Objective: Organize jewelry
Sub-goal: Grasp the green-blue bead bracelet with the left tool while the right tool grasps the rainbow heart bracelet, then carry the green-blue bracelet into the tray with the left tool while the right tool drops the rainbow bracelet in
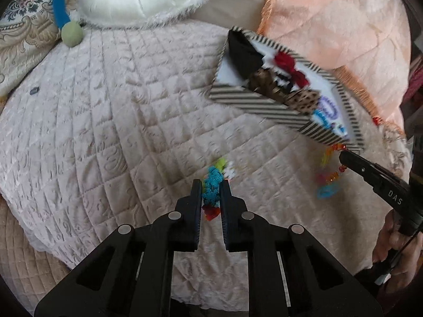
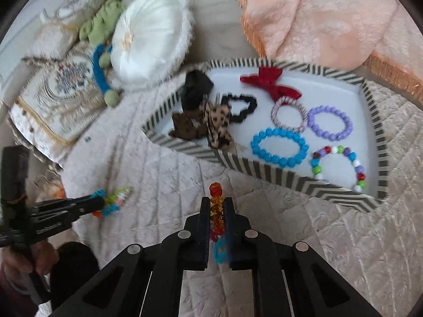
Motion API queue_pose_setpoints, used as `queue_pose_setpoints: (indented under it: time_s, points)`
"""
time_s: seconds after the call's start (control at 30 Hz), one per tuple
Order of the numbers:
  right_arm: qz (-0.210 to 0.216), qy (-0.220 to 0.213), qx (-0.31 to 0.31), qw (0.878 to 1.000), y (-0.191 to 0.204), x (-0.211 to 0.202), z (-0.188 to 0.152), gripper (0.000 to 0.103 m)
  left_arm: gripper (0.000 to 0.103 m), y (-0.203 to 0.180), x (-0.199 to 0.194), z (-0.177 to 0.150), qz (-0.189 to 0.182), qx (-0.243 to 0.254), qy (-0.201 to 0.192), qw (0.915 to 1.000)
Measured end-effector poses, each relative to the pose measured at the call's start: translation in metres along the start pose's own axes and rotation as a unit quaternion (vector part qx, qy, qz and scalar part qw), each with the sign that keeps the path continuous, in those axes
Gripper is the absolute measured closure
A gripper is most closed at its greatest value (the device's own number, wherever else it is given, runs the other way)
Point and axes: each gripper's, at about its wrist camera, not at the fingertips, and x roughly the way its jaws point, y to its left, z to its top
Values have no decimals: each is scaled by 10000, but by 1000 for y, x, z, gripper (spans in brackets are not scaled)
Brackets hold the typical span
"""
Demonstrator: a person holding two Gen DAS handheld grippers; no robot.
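Jewelry is split between the striped tray (image 2: 267, 170) and both grippers, all over the quilted bedspread (image 1: 111, 121).

Left gripper (image 1: 211, 187): jaws closed to a narrow gap on a multicoloured bracelet (image 1: 211, 185) of turquoise, green, white and red pieces. Its lower part is hidden between the fingers; motion blur obscures its make. Its long axis runs along the fingers, pointing away from the camera.

Right gripper (image 2: 217, 206): jaws almost fully closed on an amber-and-red beaded bracelet (image 2: 216, 198). The strand stands in line with the fingers, its top bead clear of the tips; the turquoise lower end is partly concealed.

The tray, beyond the right gripper, holds a blue bead bracelet (image 2: 280, 145), a purple bracelet (image 2: 330, 122), a mixed-bead bracelet (image 2: 341, 163) partly cut off by the tray's near wall, a red bow (image 2: 269, 82) and a black scrunchie (image 2: 242, 108).
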Motion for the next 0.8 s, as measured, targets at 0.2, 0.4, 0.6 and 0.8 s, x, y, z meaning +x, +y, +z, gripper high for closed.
queue_pose_setpoints:
  time_s: [0.2, 0.4, 0.6, 0.8]
  points:
    - [56, -389, 51, 9992, 1, -42, 6, 94, 91, -7, -22, 11, -216, -27, -136, 9997]
    - [54, -706, 43, 9975, 0, -76, 14, 94, 91, -21, -44, 23, -282, 130, -307, 9990]
    - [-74, -857, 65, 9963, -9, -97, 21, 94, 91, -48, -60, 37, -311, 441, -477, 9974]
    - [-294, -890, 106, 9955, -26, -103, 30, 94, 91, -82, -56, 58, -285, 785, -519, 9952]
